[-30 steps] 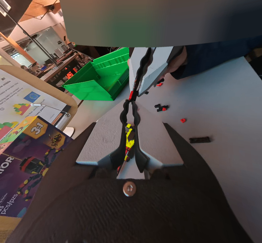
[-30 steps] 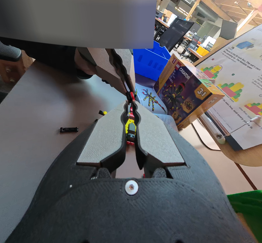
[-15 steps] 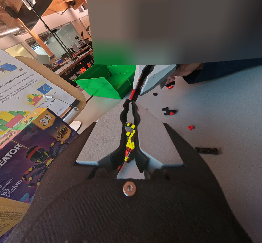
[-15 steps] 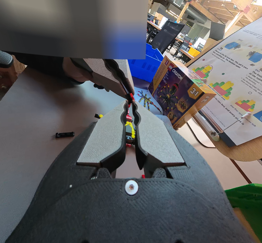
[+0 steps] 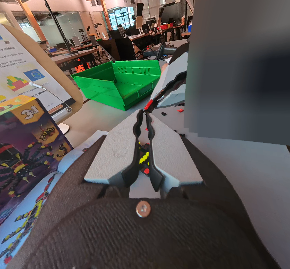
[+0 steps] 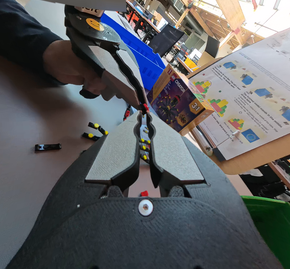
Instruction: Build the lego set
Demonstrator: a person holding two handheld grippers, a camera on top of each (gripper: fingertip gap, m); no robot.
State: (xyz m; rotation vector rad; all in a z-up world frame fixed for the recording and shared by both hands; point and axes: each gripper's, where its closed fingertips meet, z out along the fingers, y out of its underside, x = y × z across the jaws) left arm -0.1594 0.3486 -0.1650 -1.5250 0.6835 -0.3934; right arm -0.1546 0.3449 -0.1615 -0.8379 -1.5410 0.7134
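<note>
A large gray blur patch covers the right of the left wrist view, hiding most of the far gripper [image 5: 150, 106]. The green bin [image 6: 269, 223] is cut off at the right wrist view's edge. Brick pieces [image 5: 143, 157] between the fingers are mostly hidden.

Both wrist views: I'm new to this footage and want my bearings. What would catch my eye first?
The two grippers meet tip to tip above the table: the left gripper and the right gripper are both closed around a small red and black lego piece. Behind them, a bright green bin sits on the table in the left wrist view. In the right wrist view, the purple and yellow lego box stands before a blue bin.
</note>
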